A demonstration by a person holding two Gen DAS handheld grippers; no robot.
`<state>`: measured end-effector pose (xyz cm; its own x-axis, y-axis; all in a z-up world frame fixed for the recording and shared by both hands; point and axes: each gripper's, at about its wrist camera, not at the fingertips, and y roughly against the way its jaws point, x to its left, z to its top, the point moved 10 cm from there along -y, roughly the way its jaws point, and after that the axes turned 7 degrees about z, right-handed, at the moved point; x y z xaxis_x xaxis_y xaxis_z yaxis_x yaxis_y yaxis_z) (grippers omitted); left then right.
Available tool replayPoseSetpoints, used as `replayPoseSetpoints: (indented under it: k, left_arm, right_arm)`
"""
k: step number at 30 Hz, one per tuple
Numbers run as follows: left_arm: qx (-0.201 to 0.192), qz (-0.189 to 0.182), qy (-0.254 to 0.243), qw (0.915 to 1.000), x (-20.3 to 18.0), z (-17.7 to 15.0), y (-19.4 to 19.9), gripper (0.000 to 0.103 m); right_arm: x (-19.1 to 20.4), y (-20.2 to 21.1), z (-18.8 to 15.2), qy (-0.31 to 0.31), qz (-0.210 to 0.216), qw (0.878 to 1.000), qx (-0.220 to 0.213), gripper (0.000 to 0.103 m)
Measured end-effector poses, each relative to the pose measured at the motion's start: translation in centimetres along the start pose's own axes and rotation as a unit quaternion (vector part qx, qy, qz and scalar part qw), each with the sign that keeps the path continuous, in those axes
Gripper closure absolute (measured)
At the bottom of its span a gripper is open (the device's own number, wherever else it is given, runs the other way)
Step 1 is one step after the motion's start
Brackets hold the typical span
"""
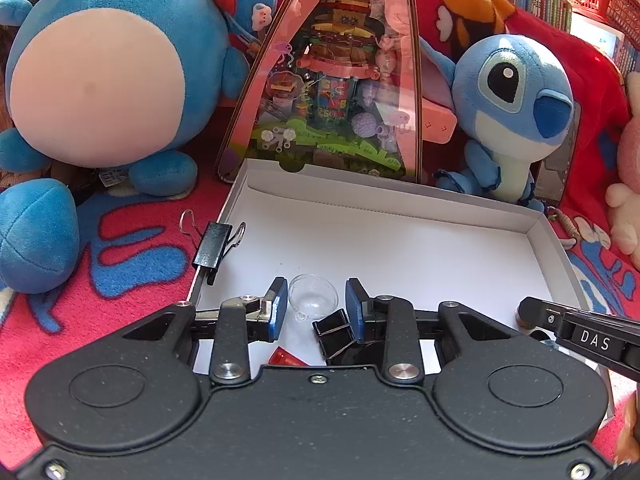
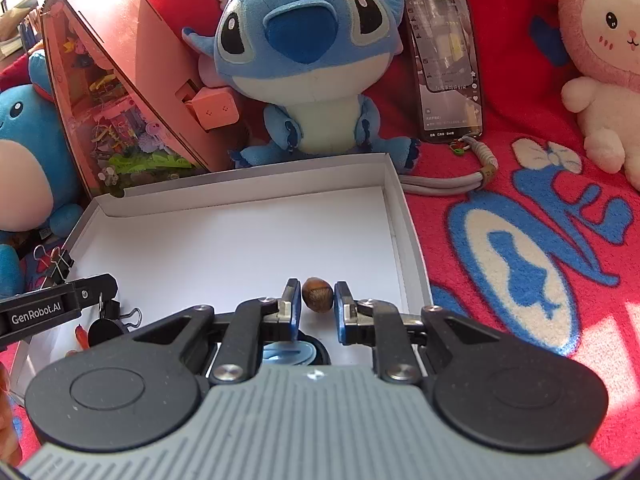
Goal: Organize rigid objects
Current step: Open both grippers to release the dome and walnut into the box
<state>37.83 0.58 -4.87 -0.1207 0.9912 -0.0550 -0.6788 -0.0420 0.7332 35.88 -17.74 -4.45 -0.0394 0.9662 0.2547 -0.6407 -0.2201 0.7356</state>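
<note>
Inside the white box (image 2: 248, 240), near its front right corner, a brown nut (image 2: 317, 295) lies on the floor of the box between the fingers of the right gripper (image 2: 317, 306), which stand a little apart with small gaps on both sides, so the round nut could roll away if a finger bumps it. Over by the front left corner, the left gripper (image 1: 316, 304) has open fingers holding nothing, with a clear little dome (image 1: 313, 296) lying between them that could slide or tip if nudged. I count one nut, one clear dome, one red piece (image 1: 286, 358), one clip (image 1: 212, 246) on the box's left wall, and at least one more clip (image 1: 334, 332) lying inside.
</note>
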Motion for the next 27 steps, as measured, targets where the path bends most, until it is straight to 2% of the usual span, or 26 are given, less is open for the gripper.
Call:
replayPoseSetpoints:
  k: [2, 3, 6, 9, 13, 22, 27]
  left_arm:
    - [-0.003, 0.002, -0.001, 1.0, 0.0, 0.0, 0.2, 0.058]
    - [-0.004, 0.0, -0.001, 1.0, -0.1, 0.1, 0.3, 0.057]
    - [-0.005, -0.006, 0.001, 1.0, -0.1, 0.1, 0.6, 0.045]
    - [-0.01, -0.004, -0.004, 0.9999, -0.2, 0.2, 1.0, 0.038]
    - [-0.019, -0.006, -0.016, 0.9997, -0.5, 0.2, 1.8, 0.025]
    - [-0.035, -0.004, -0.041, 0.9986, -0.9, -0.1, 3.5, 0.016]
    - [-0.046, 0.002, -0.038, 0.9982, -0.4, -0.5, 4.7, 0.016]
  right_arm:
    - [0.0, 0.1, -0.1, -0.001, 0.003, 1.0, -0.001, 0.075]
    - [0.0, 0.1, -0.1, 0.0, 0.004, 1.0, -0.002, 0.074]
    - [0.0, 0.3, -0.1, 0.002, 0.005, 1.0, -0.006, 0.059]
    - [0.0, 0.4, -0.1, 0.0, 0.007, 1.0, -0.01, 0.056]
    - [0.0, 0.8, 0.0, 0.005, 0.007, 1.0, -0.018, 0.045]
    - [0.5, 2.4, 0.2, 0.026, 0.009, 0.999, -0.043, 0.022]
    - [0.7, 3.6, 0.3, 0.029, 0.01, 0.998, -0.06, 0.016]
